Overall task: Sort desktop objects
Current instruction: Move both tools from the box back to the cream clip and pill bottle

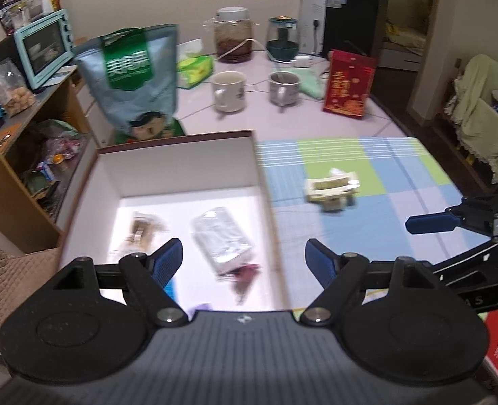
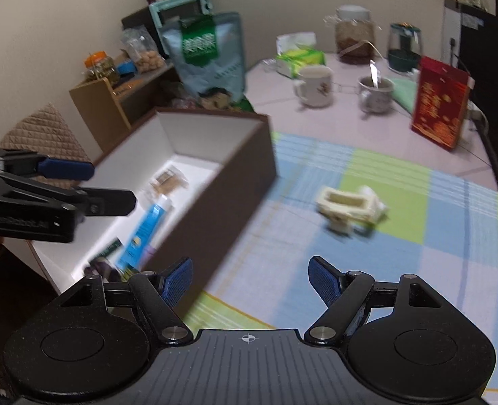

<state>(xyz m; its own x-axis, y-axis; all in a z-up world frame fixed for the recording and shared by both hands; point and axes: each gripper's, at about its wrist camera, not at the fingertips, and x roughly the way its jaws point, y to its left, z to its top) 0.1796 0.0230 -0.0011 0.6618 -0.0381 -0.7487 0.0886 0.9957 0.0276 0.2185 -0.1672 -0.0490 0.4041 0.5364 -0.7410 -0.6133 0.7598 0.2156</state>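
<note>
An open brown box (image 1: 90,182) with a white inside stands at the table's left. In it lie a silver packet (image 1: 223,238), a tan snack packet (image 1: 144,231) and a dark red item (image 1: 245,271). The right wrist view also shows a blue tube (image 2: 144,233) inside the box (image 2: 245,165). A small cream-coloured object (image 1: 331,190) (image 2: 350,207) rests on the checked cloth (image 1: 400,175), apart from both grippers. My left gripper (image 1: 245,260) (image 2: 110,184) hovers open over the box, empty. My right gripper (image 2: 250,275) (image 1: 417,246) is open and empty over the cloth beside the box.
Behind the box stands a tall blue-green pouch (image 1: 130,77). Further back are two mugs (image 1: 228,91) (image 1: 284,87), a red carton (image 1: 348,84), a green tissue box (image 1: 194,67) and glass jars (image 1: 233,35). A shelf with a mint toaster oven (image 1: 43,47) lines the left.
</note>
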